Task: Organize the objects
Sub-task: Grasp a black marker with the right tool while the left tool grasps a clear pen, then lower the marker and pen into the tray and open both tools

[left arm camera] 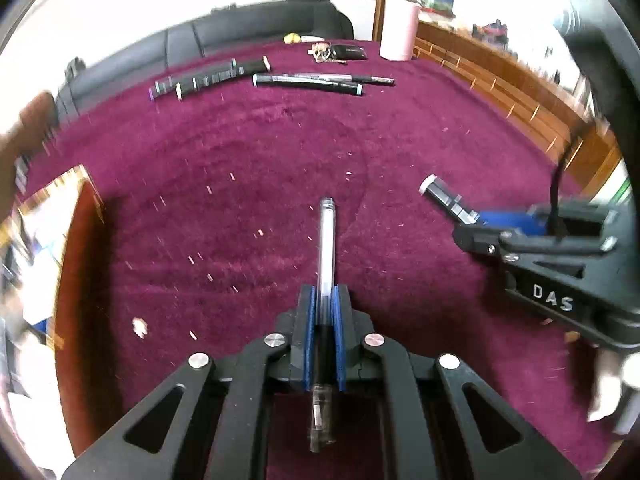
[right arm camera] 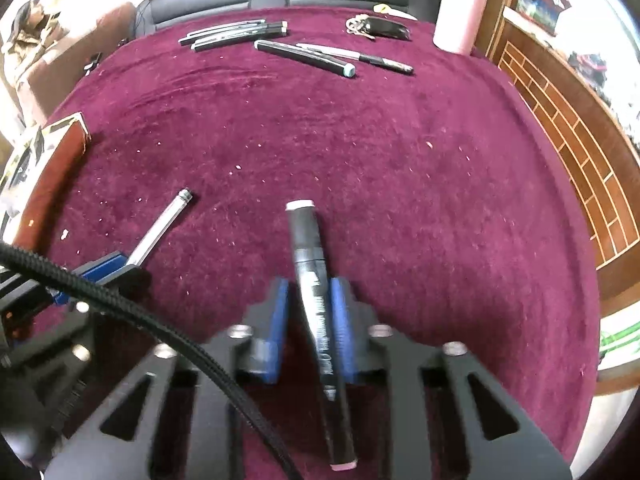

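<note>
Item one: my left gripper, blue pads pinched on a clear-barrelled ballpoint pen that points forward above the burgundy velvet tablecloth.

Item two: my right gripper, pads closed on a black marker with pale pink end caps, likewise pointing forward.

Item three: at the far side of the cloth I see a bundle of black markers lying side by side, and just right of it a long black marker with a teal cap beside a black-and-silver pen.

Item four: beyond those, a dark key pouch with keys and a pale pink cylindrical container.

Item five: a reddish-brown book at the left edge.
</note>
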Tool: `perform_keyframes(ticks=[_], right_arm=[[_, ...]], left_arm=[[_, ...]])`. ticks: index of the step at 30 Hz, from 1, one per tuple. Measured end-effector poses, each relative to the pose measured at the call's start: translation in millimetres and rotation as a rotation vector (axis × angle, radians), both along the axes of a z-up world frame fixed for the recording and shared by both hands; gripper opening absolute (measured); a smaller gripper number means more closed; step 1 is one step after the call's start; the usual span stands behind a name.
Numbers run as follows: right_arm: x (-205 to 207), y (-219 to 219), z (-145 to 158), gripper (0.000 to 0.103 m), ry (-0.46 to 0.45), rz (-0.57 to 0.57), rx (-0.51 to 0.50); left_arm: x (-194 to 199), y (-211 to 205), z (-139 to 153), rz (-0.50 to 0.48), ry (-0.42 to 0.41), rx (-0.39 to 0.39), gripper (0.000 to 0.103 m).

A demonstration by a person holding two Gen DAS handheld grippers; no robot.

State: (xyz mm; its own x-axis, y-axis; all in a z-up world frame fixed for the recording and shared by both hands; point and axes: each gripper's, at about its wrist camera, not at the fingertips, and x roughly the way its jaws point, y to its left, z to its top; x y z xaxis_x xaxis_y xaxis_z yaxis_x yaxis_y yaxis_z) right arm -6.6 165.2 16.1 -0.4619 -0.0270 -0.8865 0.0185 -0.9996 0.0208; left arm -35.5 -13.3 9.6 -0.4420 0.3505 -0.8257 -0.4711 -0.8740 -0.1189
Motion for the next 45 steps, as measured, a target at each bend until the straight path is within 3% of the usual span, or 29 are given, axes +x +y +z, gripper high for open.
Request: perform_keyframes(ticks=[7, 13, 18, 24, 30, 34, 39, 45], right_arm=[[14.7, 22.7, 4.2, 0.012, 0.000, -0.050, -0.216], [32.2, 18.0, 32.9, 0.012, 0.057, -0.017, -0.380], [41.0, -24.0, 59.2, 0.013, 0.089, 0.094, -0.456], [33.5, -107.3, 65.1, 0.013, 0.047, 0.244, -0.539], [19.6, -200.6, 51.1, 0.013, -0.017, 0.364, -0.561], [9.2, -253.7, 33.5, 0.013, -0.071, 0.406, -0.551], [-0.7, -287.1, 9.7, 0.013, -0.114, 0.414, -0.490], [-6.3, -295.9, 0.6, 0.013, -0.110, 0.396, -0.458]], left_arm=[[18.2, -27.9, 22.3, 0.010, 0.029, 0.077, 0.006], [36.3, -60.9, 50.9, 0.046, 0.056, 0.168, 0.006], [51.2, -107.0, 70.2, 0.113, 0.085, 0.223, 0.006], [61.0, -189.7, 76.6, 0.267, 0.110, 0.217, 0.006], [66.9, -269.4, 59.6, 0.418, 0.086, 0.189, 0.006], [67.5, -300.5, 41.9, 0.470, 0.055, 0.183, 0.006], [67.1, -322.8, 26.4, 0.491, 0.033, 0.197, 0.006], [64.9, -329.7, 16.0, 0.487, 0.018, 0.228, 0.006]])
